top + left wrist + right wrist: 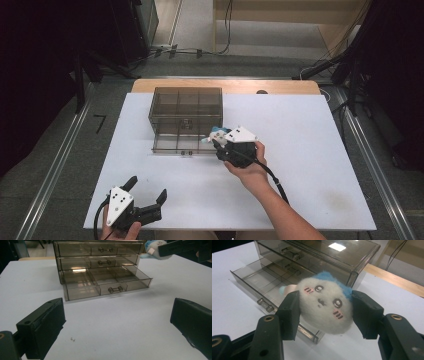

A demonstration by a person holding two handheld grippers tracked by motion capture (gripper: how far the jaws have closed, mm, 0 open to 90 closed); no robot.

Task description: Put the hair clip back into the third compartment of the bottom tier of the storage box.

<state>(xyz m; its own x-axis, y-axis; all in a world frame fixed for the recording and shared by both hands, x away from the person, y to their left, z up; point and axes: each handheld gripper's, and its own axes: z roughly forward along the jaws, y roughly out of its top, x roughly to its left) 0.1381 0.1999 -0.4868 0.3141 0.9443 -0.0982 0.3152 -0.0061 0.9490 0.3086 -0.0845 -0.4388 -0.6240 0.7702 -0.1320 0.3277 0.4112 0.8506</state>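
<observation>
A smoky clear drawer box [186, 112] stands at the back middle of the white table [310, 150]. Its bottom drawer [107, 281] is pulled out, with empty compartments showing [259, 280]. My right gripper [217, 140] is shut on a white plush toy [325, 305] with a blue top and a drawn face. The toy [216, 134] hangs at the open drawer's right front corner, and it appears as a blue and white shape [152, 250] in the left gripper view. My left gripper [148, 192] is open near the table's front left edge, facing the box.
The table's wooden edge [280, 86] runs behind the white sheet. Cables [185, 51] lie on the floor beyond. Metal rails [55, 165] flank the table on both sides. Bare white table lies to the right of the box.
</observation>
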